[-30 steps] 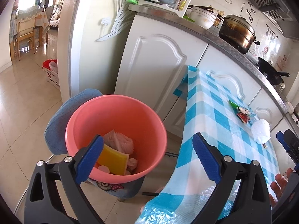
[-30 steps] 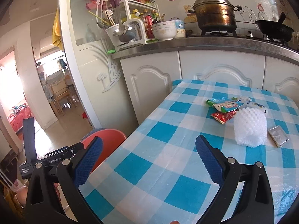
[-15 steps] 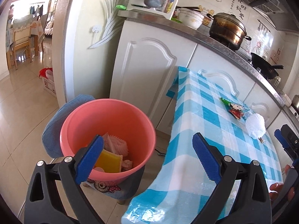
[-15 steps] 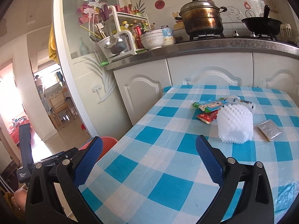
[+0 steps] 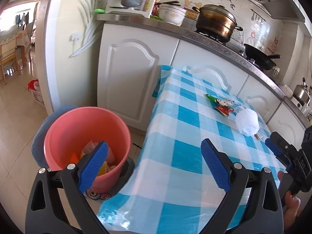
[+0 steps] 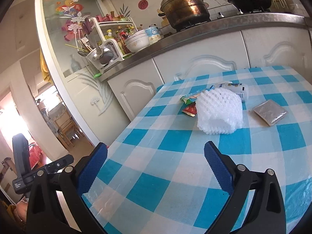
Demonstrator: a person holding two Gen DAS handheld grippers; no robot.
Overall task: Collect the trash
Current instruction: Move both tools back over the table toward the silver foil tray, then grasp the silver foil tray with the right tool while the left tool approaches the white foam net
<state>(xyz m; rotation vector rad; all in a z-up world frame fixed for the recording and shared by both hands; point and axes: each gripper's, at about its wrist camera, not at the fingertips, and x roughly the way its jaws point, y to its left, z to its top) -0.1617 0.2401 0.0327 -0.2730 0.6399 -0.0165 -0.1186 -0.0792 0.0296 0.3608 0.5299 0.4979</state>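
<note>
Both claws have shifted right over the table since a second ago: the bin sits further left in the left view, and the foam net looks closer in the right view.

A foam net (image 6: pixel 219 112) lies on the checked cloth (image 6: pixel 165 175), ahead of the right claw (image 6: pixel 154 168) and slightly right of its centre line, well apart from the fingertips. Touching the net's far left side are a green wrapper (image 6: pixel 190 98) and a red wrapper (image 6: pixel 190 110); a white packet (image 6: pixel 237 89) lies just behind it, and a silver sachet (image 6: pixel 270 112) lies to its right, apart from it.

The right claw gapes wide, holding and touching nothing. The left claw (image 5: pixel 154 162) is equally wide and empty, over the cloth's near left edge; its left finger (image 5: pixel 93 164) overlaps the pink bin (image 5: pixel 85 136), which holds scraps and stands on the floor left of the table. From there the net (image 5: pixel 247 122) lies far right.
</note>
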